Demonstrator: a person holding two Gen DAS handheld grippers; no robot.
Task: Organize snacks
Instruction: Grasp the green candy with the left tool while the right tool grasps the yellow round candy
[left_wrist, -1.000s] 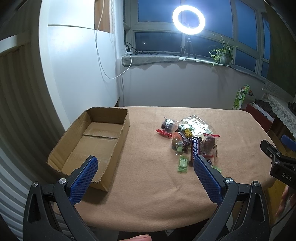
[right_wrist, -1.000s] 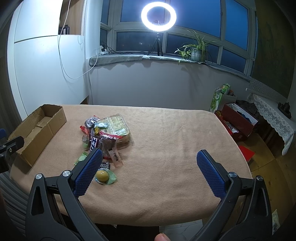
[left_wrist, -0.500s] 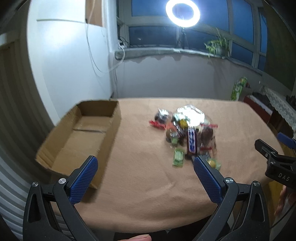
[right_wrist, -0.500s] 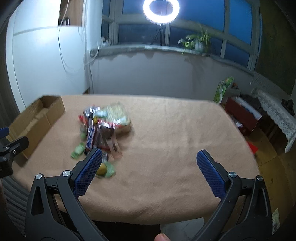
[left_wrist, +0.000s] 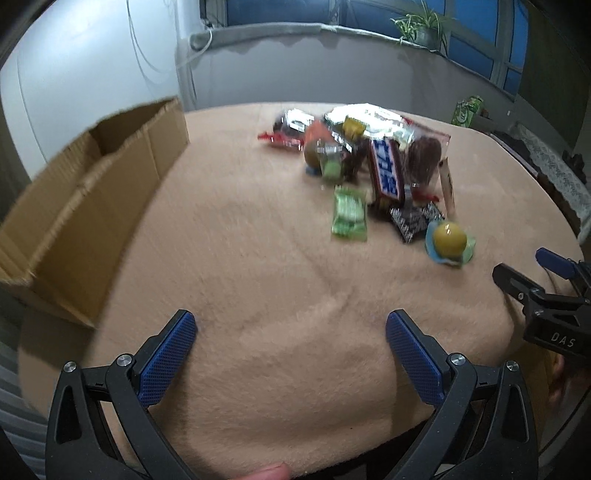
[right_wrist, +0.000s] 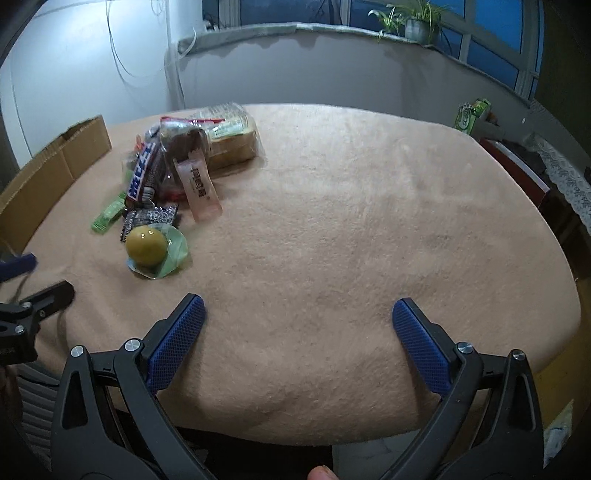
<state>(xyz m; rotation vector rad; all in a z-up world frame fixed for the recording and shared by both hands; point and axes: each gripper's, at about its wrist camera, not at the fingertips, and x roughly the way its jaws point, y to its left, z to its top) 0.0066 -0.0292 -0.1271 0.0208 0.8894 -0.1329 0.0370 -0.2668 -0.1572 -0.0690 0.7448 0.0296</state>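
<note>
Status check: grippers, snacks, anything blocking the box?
Left gripper open, empty. Right gripper open, empty. Snacks piled on the table, none held. Cardboard box at left, path clear.

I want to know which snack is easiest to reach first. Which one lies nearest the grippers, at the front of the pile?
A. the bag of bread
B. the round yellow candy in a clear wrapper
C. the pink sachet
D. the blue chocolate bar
B: the round yellow candy sits in front of the pile, closest to both open grippers, while the bread bag lies at the far end.
</note>
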